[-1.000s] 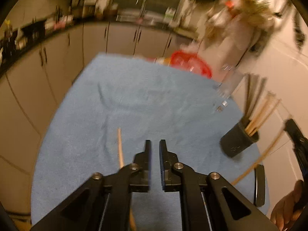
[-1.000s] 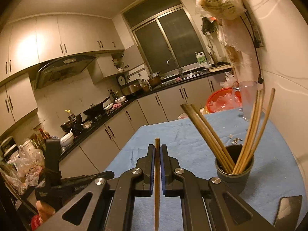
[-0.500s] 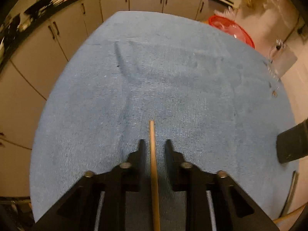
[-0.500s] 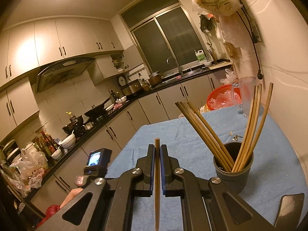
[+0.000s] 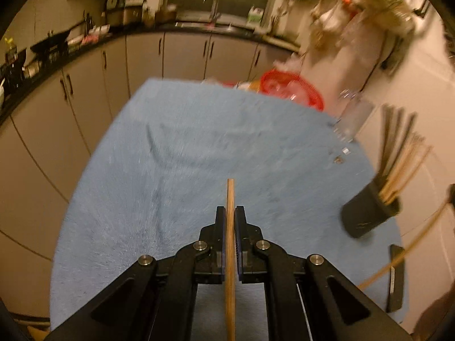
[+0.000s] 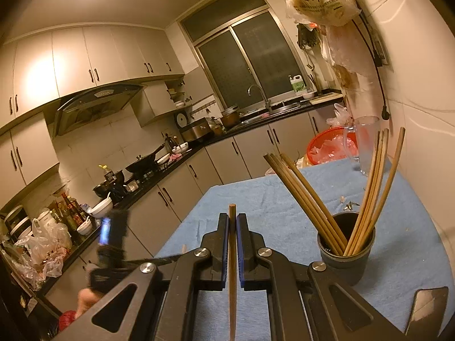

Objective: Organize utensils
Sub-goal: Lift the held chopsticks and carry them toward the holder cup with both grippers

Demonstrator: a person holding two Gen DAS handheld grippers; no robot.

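Chopsticks are being held one per gripper: the left gripper point(image 5: 230, 213), jaws just closed on a chopstick point(image 5: 230, 244) running along its fingers, is sitting well left of the dark holder cup point(image 5: 369, 213). The right gripper point(image 6: 232, 221) is clamping its own chopstick point(image 6: 232, 255) lengthwise, just left of the holder cup and nearer to it, so I judge it is going in first.
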